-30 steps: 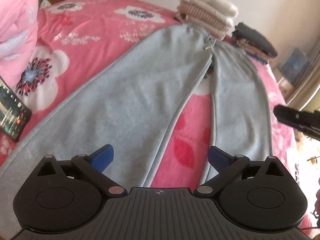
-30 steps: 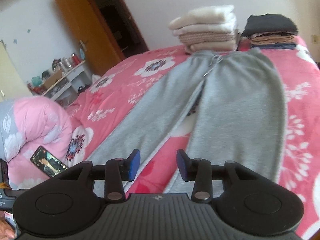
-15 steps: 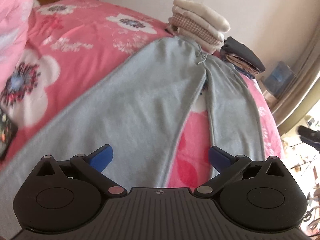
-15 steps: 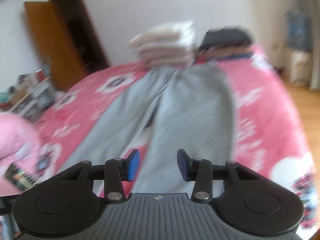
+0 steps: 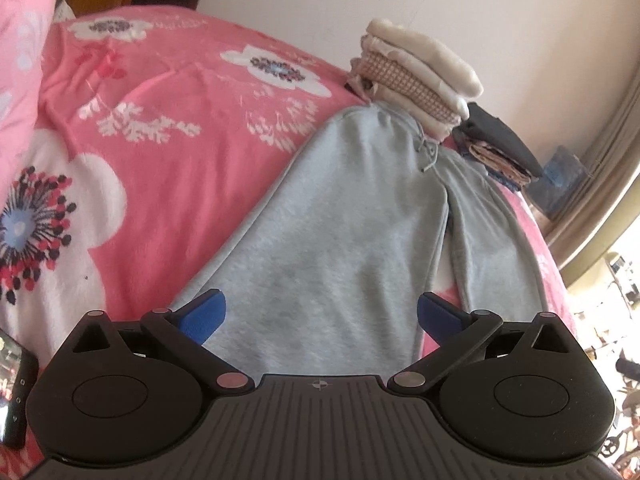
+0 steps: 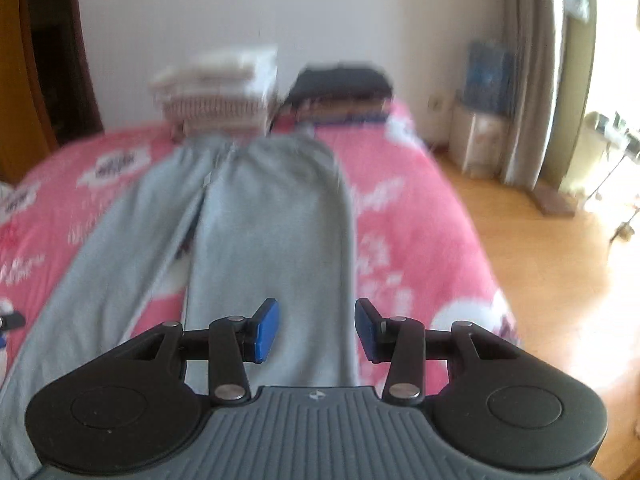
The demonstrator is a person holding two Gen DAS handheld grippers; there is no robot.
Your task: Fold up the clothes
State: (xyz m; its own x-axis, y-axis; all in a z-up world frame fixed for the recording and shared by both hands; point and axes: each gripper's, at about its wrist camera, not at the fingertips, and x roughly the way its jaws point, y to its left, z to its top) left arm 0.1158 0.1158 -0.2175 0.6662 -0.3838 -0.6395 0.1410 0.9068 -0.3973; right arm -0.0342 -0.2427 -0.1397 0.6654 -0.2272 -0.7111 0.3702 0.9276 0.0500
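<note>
Sweatpants (image 5: 340, 240) lengthwise, waistband far end

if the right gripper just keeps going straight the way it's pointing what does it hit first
Most likely the grey sweatpants: the right gripper is open, empty, and aimed down at the pant leg nearer the bed's edge. Nothing else shows in between, though the blurred picture makes depth unclear.
</note>
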